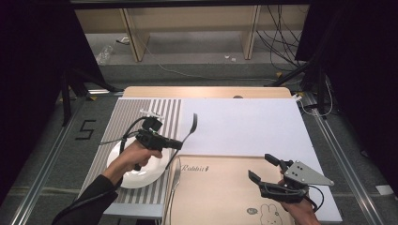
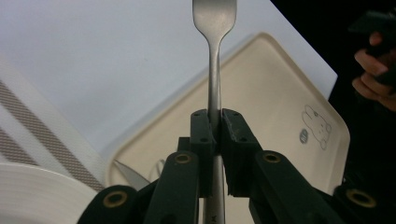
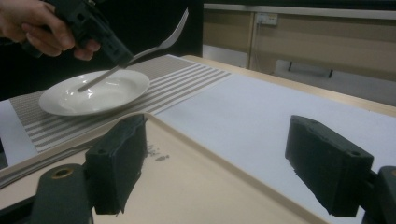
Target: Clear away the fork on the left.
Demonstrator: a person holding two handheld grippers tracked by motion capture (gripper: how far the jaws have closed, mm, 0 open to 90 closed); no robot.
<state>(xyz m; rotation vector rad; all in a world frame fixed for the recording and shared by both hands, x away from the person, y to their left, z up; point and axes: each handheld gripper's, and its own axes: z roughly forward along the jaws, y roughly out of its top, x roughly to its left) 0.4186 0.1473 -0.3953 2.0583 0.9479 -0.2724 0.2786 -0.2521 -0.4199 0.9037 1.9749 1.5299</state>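
High view: left gripper (image 1: 174, 144) clamped on slim silver metal fork (image 1: 187, 133) at mid-handle, tines ahead of the jaws, handle end trailing over round white ceramic plate (image 1: 133, 177). Mid-handle grip likely for balance.

Left gripper view: jaws shut on fork shaft, beige rabbit-print tray (image 2: 280, 93) ahead.

Right gripper view: right gripper (image 3: 231, 165) wide open, empty, low over tray.

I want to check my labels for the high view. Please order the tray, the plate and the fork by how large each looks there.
1. Tray: largest, though the picture's lower edge cuts it off.
2. Plate: clearly smaller, partly covered by the hand.
3. Fork: smallest; long but thin, and held above the table, so nearer the camera.
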